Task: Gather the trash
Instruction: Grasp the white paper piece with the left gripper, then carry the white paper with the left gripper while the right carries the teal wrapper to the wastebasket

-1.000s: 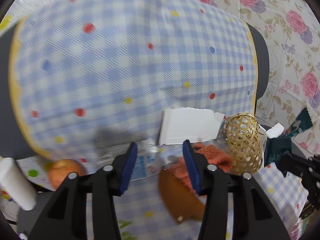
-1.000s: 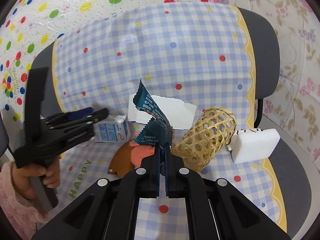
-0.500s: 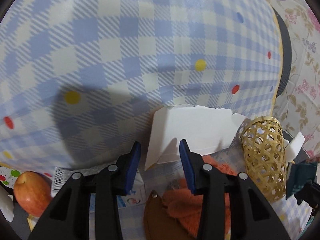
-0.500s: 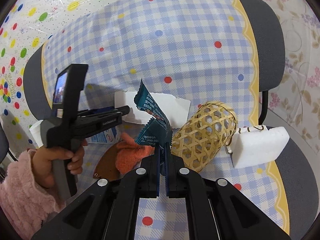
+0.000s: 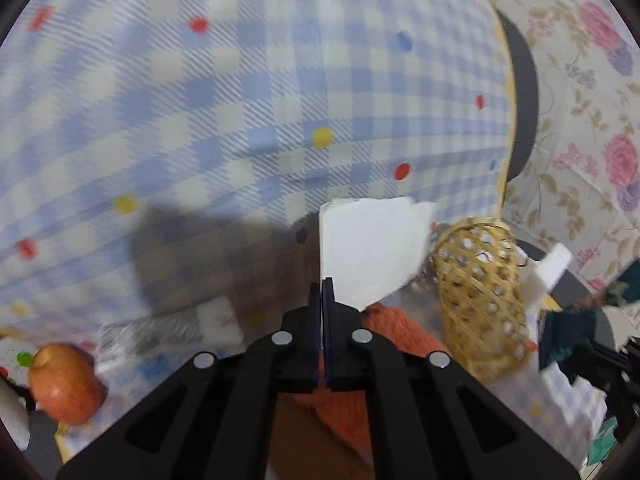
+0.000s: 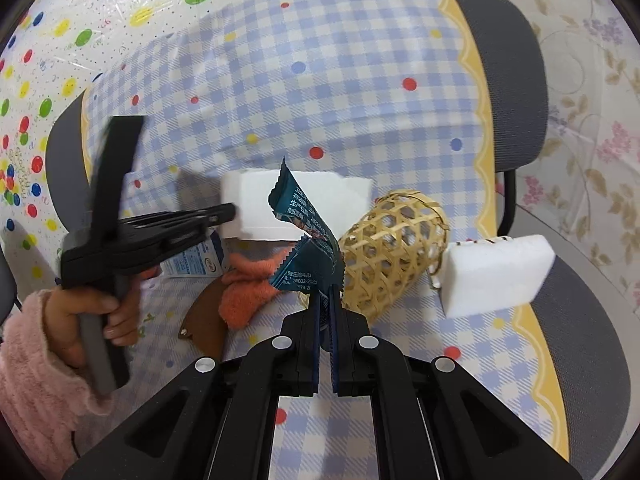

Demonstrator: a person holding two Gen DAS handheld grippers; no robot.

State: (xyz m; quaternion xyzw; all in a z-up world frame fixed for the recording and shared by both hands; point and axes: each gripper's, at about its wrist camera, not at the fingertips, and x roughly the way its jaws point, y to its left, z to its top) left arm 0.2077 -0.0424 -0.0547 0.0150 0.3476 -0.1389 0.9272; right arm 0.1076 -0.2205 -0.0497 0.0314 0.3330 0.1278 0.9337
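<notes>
Your left hand-held gripper (image 5: 321, 292) has just closed on the white paper scrap (image 5: 366, 252).

Half a second ago its fingers stood spread; now they pinch the scrap's lower corner against the chair back (image 6: 320, 80). Your right hand-held gripper (image 6: 325, 300) keeps pinching the teal wrapper (image 6: 306, 232), so both pieces look ready to carry off.

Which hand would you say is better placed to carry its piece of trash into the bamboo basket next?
Probably the right. The right gripper holds the teal wrapper beside the bamboo basket. The left gripper has just pinched the white paper box, farther away.
</notes>
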